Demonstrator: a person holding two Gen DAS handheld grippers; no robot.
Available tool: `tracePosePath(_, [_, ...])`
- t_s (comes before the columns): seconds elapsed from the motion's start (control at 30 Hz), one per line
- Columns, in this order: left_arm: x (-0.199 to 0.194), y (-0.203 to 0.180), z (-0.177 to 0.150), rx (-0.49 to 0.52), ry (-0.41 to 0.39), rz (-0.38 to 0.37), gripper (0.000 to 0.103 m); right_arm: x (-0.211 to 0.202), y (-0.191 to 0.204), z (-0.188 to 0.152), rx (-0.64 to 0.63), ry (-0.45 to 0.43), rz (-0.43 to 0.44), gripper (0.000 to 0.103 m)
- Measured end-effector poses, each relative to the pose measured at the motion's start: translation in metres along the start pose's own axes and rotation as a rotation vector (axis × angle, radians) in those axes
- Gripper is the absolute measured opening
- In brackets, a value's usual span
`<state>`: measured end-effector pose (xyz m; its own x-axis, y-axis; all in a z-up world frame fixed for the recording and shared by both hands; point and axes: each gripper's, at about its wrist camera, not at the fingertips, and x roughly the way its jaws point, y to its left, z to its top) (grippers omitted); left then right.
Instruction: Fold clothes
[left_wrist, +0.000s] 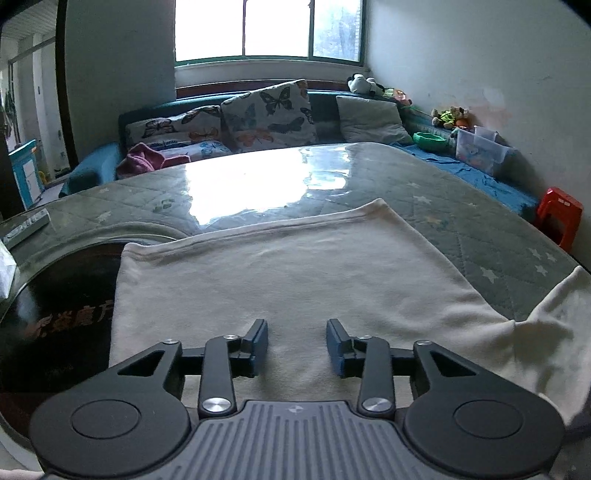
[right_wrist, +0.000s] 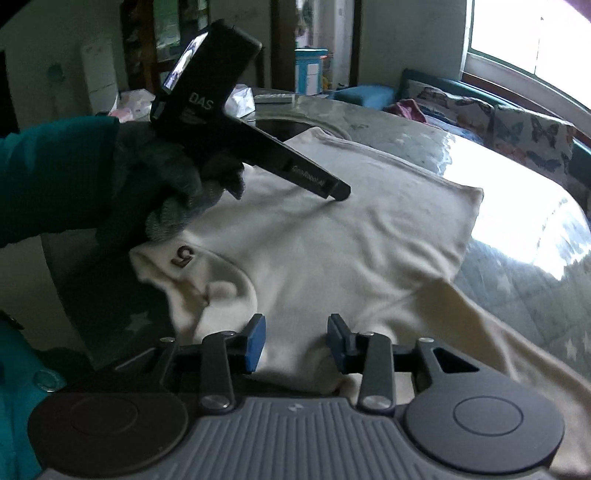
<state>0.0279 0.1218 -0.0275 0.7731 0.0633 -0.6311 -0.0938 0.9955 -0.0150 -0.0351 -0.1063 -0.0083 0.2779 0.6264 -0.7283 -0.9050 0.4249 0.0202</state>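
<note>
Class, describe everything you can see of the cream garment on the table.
The cream garment looks like soft knit cloth, lying mostly flat and lightly wrinkled on the glossy table. A brown numeral 5 sits near its neck opening. One sleeve trails toward the table edge. The left gripper touches its middle; the right gripper, open, hovers over its near part.
</note>
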Motion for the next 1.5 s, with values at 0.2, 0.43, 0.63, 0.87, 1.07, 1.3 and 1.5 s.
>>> tracePosePath(0.2, [-0.015,-0.006,-0.001,-0.003,-0.005,-0.024,0.042,-0.038,-0.021,-0.010,0.159,-0.081,-0.046,0.040])
tracePosePath(0.43, [-0.045,-0.037,-0.021,0.047,-0.015,-0.143,0.042,-0.073,-0.085,-0.044,0.328,-0.092,-0.405,0.040])
tracePosePath(0.63, [-0.063,-0.062,-0.041,0.084,-0.001,-0.210,0.043,-0.082,-0.136,-0.080,0.498,-0.060,-0.633,0.039])
tracePosePath(0.87, [-0.074,-0.079,-0.053,0.111,0.009,-0.234,0.044,-0.085,-0.161,-0.097,0.623,-0.097,-0.605,0.023])
tracePosePath(1.07, [-0.076,-0.086,-0.061,0.137,0.025,-0.238,0.044,-0.093,-0.156,-0.091,0.546,-0.117,-0.673,0.005])
tracePosePath(1.3, [-0.079,-0.096,-0.068,0.208,0.014,-0.241,0.046,-0.085,-0.159,-0.087,0.479,-0.116,-0.755,0.005])
tracePosePath(1.5, [-0.081,-0.093,-0.070,0.206,0.012,-0.242,0.047,-0.078,-0.157,-0.087,0.460,-0.089,-0.750,0.017])
